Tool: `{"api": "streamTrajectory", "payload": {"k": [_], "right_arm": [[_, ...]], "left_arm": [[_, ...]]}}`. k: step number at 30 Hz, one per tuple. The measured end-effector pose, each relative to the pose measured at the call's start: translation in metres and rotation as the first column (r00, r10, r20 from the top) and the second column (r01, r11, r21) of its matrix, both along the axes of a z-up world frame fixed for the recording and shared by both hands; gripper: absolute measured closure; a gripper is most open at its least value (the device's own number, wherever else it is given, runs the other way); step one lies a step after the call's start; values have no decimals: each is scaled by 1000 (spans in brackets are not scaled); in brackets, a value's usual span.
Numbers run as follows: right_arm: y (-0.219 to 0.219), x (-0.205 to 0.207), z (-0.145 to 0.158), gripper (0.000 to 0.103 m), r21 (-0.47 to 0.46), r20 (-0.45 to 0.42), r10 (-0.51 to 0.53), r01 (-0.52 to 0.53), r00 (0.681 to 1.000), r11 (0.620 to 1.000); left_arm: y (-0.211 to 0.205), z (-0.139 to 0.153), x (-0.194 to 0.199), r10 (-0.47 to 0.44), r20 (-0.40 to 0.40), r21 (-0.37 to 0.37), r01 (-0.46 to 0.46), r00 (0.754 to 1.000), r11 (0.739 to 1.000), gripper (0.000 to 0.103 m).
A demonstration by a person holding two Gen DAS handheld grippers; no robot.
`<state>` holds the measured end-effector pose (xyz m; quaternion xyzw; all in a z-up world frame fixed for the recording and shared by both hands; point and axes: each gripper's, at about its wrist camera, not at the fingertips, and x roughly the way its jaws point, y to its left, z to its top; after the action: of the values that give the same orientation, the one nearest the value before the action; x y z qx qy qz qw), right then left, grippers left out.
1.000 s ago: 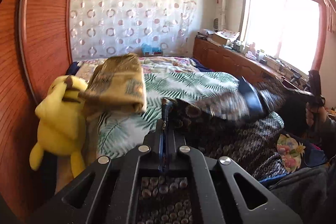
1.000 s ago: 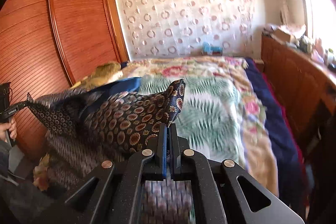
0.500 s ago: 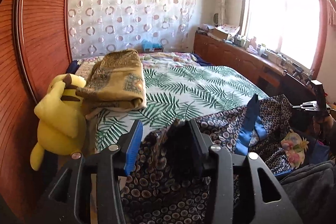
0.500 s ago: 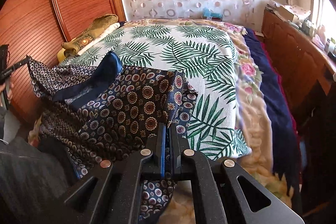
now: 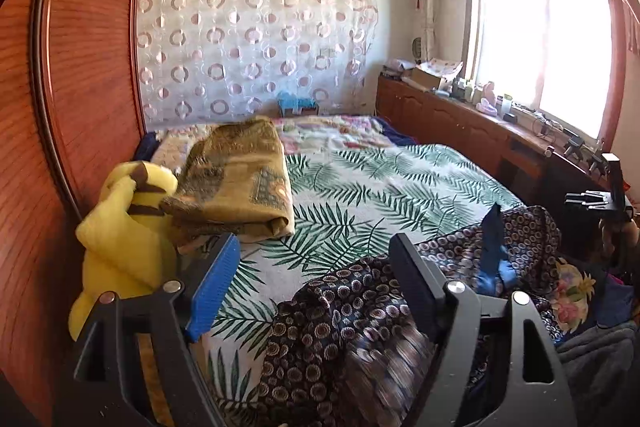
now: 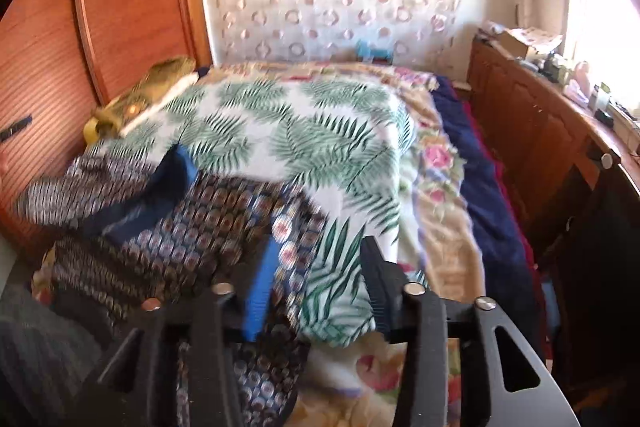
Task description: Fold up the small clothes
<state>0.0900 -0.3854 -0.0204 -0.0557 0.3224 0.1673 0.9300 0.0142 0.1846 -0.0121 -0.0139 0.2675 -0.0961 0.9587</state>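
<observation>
A dark garment [image 5: 360, 311] with small ring prints and blue trim lies crumpled on the near end of the bed. In the left wrist view my left gripper [image 5: 316, 267] hovers over its left part. The jaws are opening wide, and cloth lies below and between them with no pad pressing on it. In the right wrist view the garment [image 6: 180, 227] spreads to the left. My right gripper [image 6: 318, 267] is also opening, and a fold of the cloth hangs loose beside its blue left pad [image 6: 260, 295]. The right gripper [image 5: 600, 201] also shows at the far right of the left wrist view.
The bed has a palm-leaf sheet [image 5: 360, 195]. A folded tan blanket [image 5: 240, 183] and a yellow plush toy [image 5: 120, 239] lie at its left edge against a wooden wardrobe [image 5: 80, 107]. A low wooden cabinet [image 6: 532, 131] runs under the window. Grey clothing [image 5: 596, 355] shows at the bottom right.
Both grippers held the garment up, shut on it. It came down onto the bed; the left jaws opened first, the right jaws parted just now, and the cloth has slipped free.
</observation>
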Motion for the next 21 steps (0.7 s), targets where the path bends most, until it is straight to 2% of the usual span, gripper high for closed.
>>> {"api": "streamTrajectory", "payload": {"k": [3, 6, 11, 13, 15, 18, 21], "right_arm": [[6, 21, -4, 56, 17, 5, -4, 4, 1000, 1000], [13, 53, -15, 56, 47, -29, 1, 1, 1000, 999], [28, 99, -43, 56, -9, -92, 16, -17, 996, 1000], [31, 108, -52, 56, 13, -139, 36, -34, 990, 999], [37, 110, -51, 56, 27, -151, 56, -52, 987, 998], [46, 107, -49, 56, 51, -140, 90, -84, 986, 995], [51, 98, -43, 56, 50, -109, 79, -74, 991, 996]], "left_arm": [[3, -20, 30, -2, -74, -24, 1, 997, 1000, 26], [4, -38, 52, 8, -117, -2, -9, 993, 1000, 26], [1, -68, 70, 14, -192, 9, -13, 981, 1000, 26], [-2, -79, 73, 12, -220, 19, -9, 975, 1000, 26], [-5, -89, 74, 11, -244, 20, -6, 970, 1000, 26], [-6, -101, 77, 14, -270, 20, -9, 963, 1000, 26], [-7, -108, 79, 18, -287, 18, -13, 958, 1000, 26]]}}
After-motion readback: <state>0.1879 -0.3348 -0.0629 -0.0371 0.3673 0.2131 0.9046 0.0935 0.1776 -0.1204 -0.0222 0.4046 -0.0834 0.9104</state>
